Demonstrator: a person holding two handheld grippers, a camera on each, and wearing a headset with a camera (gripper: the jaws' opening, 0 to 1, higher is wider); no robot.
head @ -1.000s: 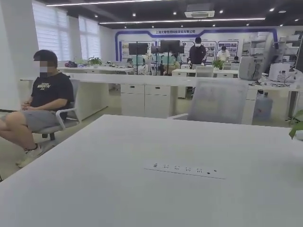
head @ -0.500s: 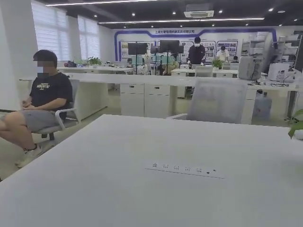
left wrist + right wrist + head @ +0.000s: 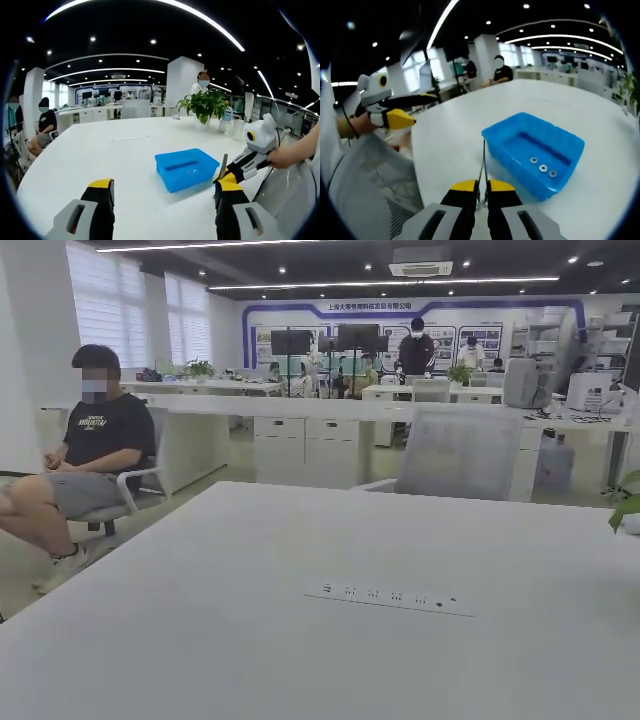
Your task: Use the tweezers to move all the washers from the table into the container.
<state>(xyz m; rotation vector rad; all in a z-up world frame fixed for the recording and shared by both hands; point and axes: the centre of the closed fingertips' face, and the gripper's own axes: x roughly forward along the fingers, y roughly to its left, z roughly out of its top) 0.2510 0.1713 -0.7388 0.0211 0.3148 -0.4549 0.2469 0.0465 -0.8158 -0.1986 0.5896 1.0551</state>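
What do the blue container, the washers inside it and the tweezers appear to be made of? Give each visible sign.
The blue container: likely plastic, uniform colour, smooth soft sheen. The washers: probably metal, small silvery-grey rings. The tweezers: seemingly metal, thin grey blades, too slender to be sure.

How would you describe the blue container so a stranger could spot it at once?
Find the large white table. In front of its green leafy potted plant sits a shallow rectangular plastic tray holding three small metal washers. Its bright blue colour sets it apart from both.
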